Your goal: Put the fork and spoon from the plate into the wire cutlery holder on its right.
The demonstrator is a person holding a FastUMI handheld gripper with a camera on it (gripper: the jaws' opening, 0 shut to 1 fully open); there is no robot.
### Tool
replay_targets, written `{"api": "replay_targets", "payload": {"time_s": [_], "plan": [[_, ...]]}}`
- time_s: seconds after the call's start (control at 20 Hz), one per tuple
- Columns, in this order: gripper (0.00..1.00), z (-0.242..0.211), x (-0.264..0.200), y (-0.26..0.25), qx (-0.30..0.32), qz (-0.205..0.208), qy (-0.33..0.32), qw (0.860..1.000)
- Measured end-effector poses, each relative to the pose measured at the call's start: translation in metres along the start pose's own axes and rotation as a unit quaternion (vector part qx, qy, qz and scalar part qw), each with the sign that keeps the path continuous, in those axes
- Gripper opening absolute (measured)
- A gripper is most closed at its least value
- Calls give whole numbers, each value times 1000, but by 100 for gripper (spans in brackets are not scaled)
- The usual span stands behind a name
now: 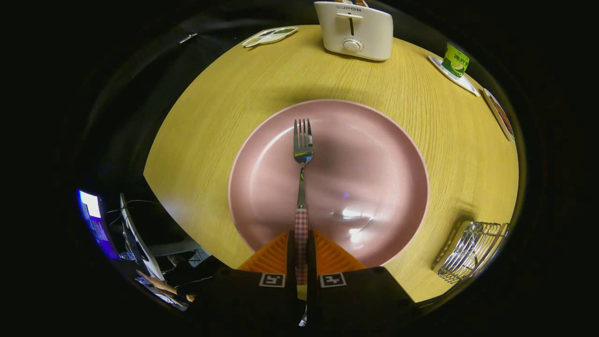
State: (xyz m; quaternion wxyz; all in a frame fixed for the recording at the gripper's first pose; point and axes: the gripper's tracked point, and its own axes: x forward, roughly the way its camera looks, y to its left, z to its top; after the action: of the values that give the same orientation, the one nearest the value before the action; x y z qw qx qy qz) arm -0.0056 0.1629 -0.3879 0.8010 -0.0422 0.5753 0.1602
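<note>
My gripper [301,252] is shut on the fork [302,159], both fingers pressing its red-checked handle. The fork points straight ahead, tines up and away, held above the pink plate [374,154]. The plate lies on the yellow wooden table just ahead of the fingers and looks bare under the fork. The wire cutlery holder [472,252] stands on the table to the right of the plate, level with my fingers. I see no spoon.
A white toaster [354,30] stands at the table's far edge beyond the plate. A small flat dish [270,36] lies far left of it. A green carton [455,61] on a white tray sits far right. The table's left edge drops off near the plate.
</note>
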Motion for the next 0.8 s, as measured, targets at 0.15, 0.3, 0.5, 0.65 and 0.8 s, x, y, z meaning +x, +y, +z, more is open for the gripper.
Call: {"api": "replay_targets", "payload": {"time_s": [0.15,0.3,0.5,0.65,0.8], "plan": [[12,-1,-13,-12,-2,-3,-4,1000],[12,1,-33,-22,-1,0,-7,1000],[12,-2,-85,-36,-33,12,-9,999],[12,-18,-130,-56,-67,18,9,998],[12,-44,-177,-85,-101,2,42,994]]}}
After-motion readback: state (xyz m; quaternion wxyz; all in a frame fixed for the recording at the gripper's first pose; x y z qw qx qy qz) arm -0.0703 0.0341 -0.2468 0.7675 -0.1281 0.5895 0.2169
